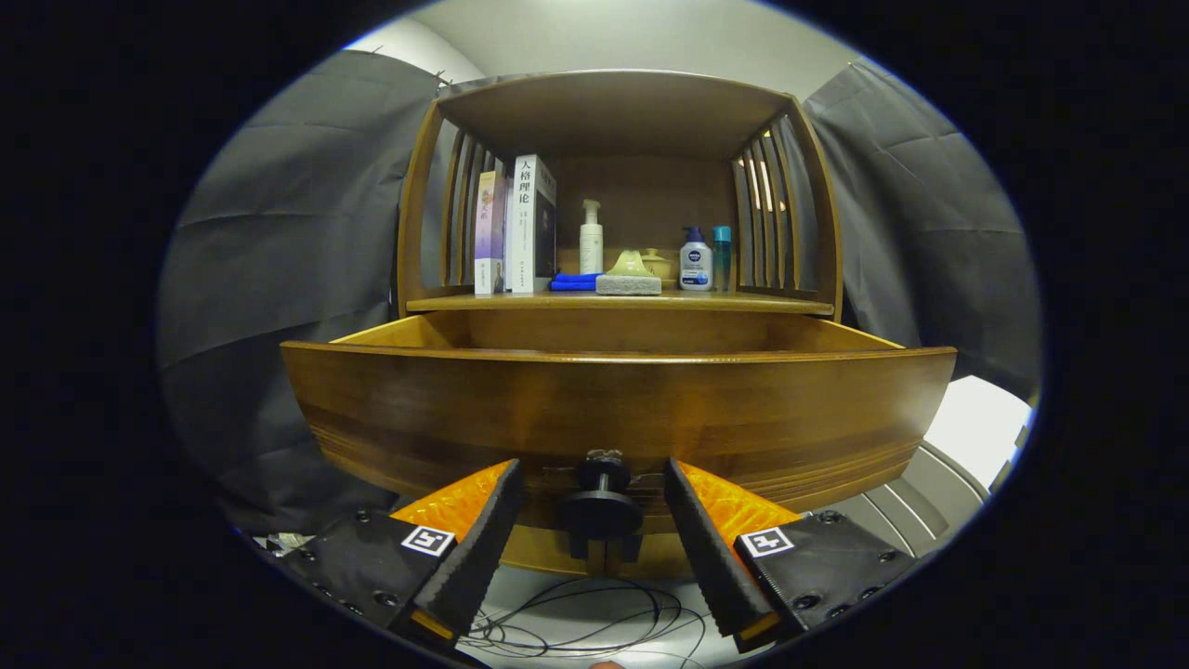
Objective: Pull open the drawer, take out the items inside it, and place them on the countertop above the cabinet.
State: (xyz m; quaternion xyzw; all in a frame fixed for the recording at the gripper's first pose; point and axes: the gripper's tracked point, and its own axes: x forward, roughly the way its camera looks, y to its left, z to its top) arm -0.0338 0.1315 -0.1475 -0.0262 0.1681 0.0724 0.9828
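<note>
Between the fingers: the drawer's knob [602, 506] sits midway in the gap of the tongs [593, 520], touching neither finger.
Tongs: spread wide, holding nothing; fingers reach to either side of the knob, just below the drawer front.
Drawer [618, 413]: pulled out toward the near side; its front panel runs left to right across the scene, its top rim above the tongs.
Drawer contents: hidden behind the front panel; only bare inner walls show at the far left and far right, so what lies inside cannot be told.
Key relation: the drawer's inside lies up and beyond the tongs, over the front rim; by my judgement the tongs must rise clear of the knob and go forward over that rim.
Table [743, 303]: the cabinet's top, directly behind and above the open drawer, under a wooden canopy with slatted sides.
Already on the table: books [516, 228] at left, a blue cloth [574, 281], a sponge [629, 284], a white pump bottle [591, 239], two more bottles at right.
Open room: bare strips at the table's near edge, left and right.
Risk: cables [576, 627] lie on the floor below the tongs.
</note>
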